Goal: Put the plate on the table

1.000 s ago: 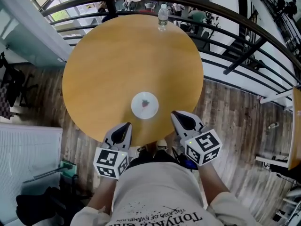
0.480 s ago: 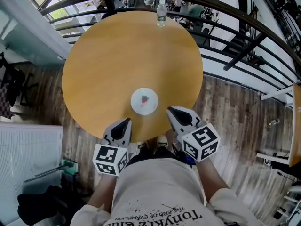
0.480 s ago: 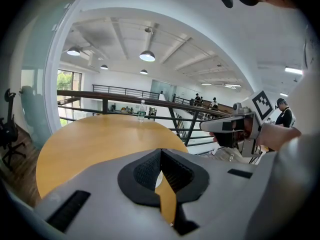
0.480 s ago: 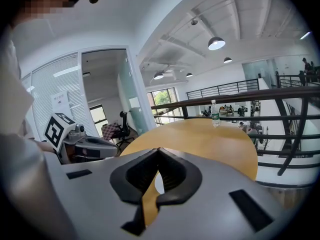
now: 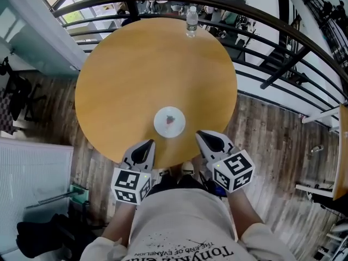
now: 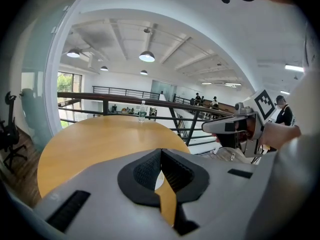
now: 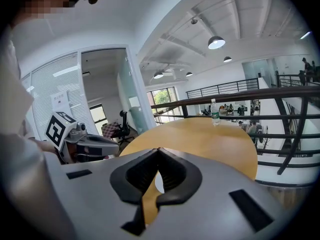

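Presently, item by item.

- **Bench** (image 5: 136, 75): round, with a wooden top that carries two things only.
- **Plate** (image 5: 169, 122): small and white, with a red mark at its centre. It lies flat at about 6 o'clock of the bench top, a little in from the near edge. Neither tool touches it.
- **Water bottle** (image 5: 191, 20): clear plastic, upright at the 12 o'clock edge, well apart from the plate.
- **Left tongs** (image 5: 147, 144): at 7 o'clock of the plate, over the bench edge. The tips are closed together with nothing between them.
- **Right tongs** (image 5: 201, 135): at 4 o'clock of the plate and near it, likewise closed and empty.
- **Step in hand (a judgement):** the placing looks done, since the plate rests free on the bench and both tools stand off it. This reads as the task's end, or a pause.
- **Next move, if any:** draw both tongs back clear of the bench without nudging the plate. No fresh grasp seems called for.
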Tool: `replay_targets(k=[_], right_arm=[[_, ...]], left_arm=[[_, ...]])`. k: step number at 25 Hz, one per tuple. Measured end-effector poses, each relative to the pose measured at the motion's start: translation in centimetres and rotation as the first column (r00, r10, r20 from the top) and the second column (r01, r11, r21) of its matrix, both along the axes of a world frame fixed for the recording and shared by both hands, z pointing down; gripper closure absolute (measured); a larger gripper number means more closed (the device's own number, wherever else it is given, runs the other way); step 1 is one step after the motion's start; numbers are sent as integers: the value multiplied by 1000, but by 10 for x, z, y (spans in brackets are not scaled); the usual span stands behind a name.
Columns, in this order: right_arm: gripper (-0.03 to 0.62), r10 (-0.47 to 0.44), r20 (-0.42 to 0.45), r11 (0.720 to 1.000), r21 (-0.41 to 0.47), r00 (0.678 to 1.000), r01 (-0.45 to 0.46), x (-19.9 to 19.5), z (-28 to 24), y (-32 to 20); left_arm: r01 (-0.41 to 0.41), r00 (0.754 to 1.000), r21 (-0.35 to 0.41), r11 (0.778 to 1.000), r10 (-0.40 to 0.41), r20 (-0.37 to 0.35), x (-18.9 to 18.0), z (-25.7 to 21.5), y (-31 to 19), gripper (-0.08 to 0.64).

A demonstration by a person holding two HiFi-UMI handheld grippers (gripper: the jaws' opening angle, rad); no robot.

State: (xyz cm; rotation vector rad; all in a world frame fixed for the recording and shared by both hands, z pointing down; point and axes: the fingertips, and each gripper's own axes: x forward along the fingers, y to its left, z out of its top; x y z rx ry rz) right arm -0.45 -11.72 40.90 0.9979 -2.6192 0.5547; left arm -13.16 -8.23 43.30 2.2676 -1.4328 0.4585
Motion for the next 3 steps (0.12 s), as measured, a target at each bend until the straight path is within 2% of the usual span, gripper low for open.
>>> replay_targets(k=[3], right_arm=[[572,1,-3,1000,-6,1000,-1,-3,1,3]], left_arm=[[-11,1000,-10,1000,11,1,-2,1,2,535]])
